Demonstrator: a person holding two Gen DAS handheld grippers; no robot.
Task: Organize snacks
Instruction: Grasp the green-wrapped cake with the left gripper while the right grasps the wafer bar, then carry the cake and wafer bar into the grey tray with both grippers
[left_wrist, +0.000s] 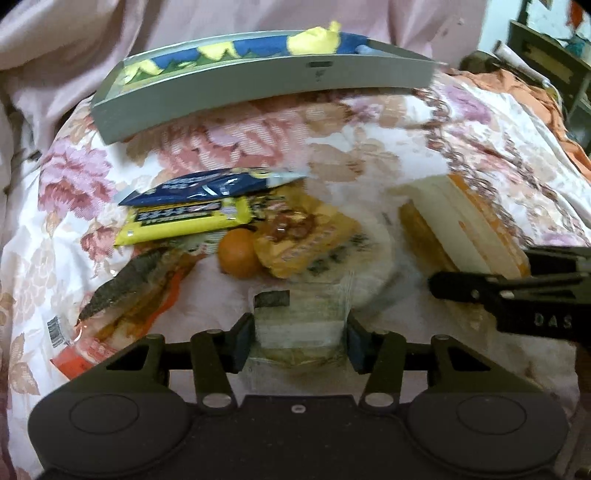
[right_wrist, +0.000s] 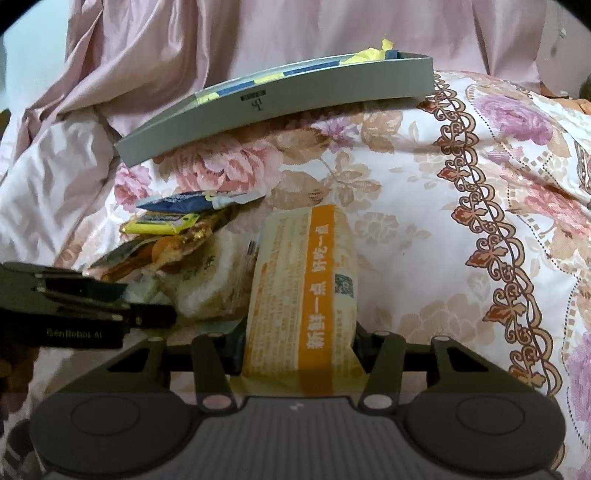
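A grey tray (left_wrist: 258, 86) holds blue-and-yellow packets (left_wrist: 314, 40). The bedspread (right_wrist: 424, 184) is white with pink and tan flowers. At its nine o'clock, a cream-and-orange packet (right_wrist: 303, 295).

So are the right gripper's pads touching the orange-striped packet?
Touching. The right wrist view shows the right gripper with both pads pressed against the sides of the orange-striped packet.

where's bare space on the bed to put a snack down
Free: the floral bedspread right of the orange-striped pack, and the strip between the snack pile and the gray tray. Crowded: the pile itself.
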